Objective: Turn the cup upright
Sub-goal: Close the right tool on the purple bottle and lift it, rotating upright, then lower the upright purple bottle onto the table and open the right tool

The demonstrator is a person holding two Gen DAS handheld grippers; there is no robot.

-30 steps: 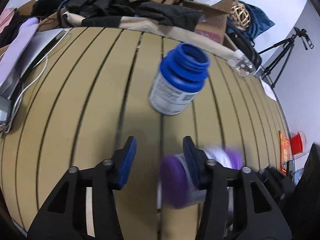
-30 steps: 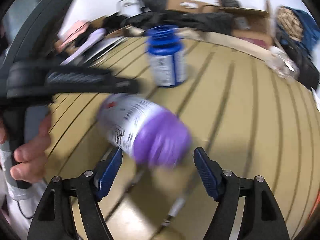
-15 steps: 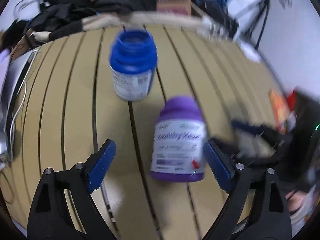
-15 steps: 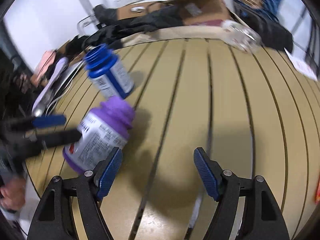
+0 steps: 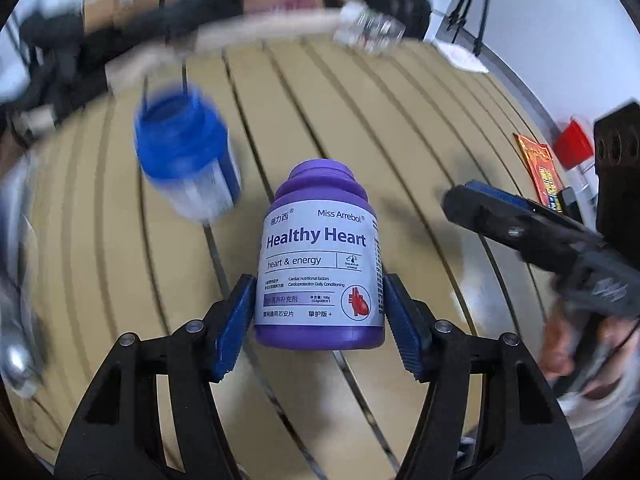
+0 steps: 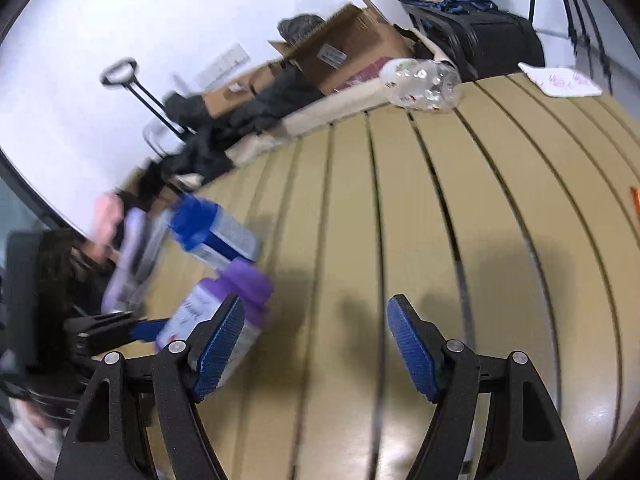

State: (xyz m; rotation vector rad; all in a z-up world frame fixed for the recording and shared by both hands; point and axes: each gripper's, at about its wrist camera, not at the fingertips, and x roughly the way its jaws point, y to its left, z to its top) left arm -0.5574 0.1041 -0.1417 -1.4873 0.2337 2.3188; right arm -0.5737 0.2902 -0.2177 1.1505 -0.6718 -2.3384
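Note:
A purple "Healthy Heart" bottle (image 5: pixel 320 264) stands upright on the slatted tan table (image 5: pixel 420 128), cap up. My left gripper (image 5: pixel 320 316) is shut on its lower body, a blue pad on each side. The bottle also shows in the right wrist view (image 6: pixel 224 312), partly behind my right gripper's left finger. My right gripper (image 6: pixel 316 344) is open and empty over bare table, to the right of the bottle; it also shows in the left wrist view (image 5: pixel 520 224).
A blue-capped bottle (image 5: pixel 188 160) stands upright just behind and left of the purple one. A clear plastic cup (image 6: pixel 424 84) lies on its side at the table's far edge. Boxes, dark clothes and bags line the back; a laptop and cables sit at the left.
The purple bottle went from tilted between my right gripper's fingers to standing upright. My right gripper let go and drew away to the right. My left gripper closed on the bottle.

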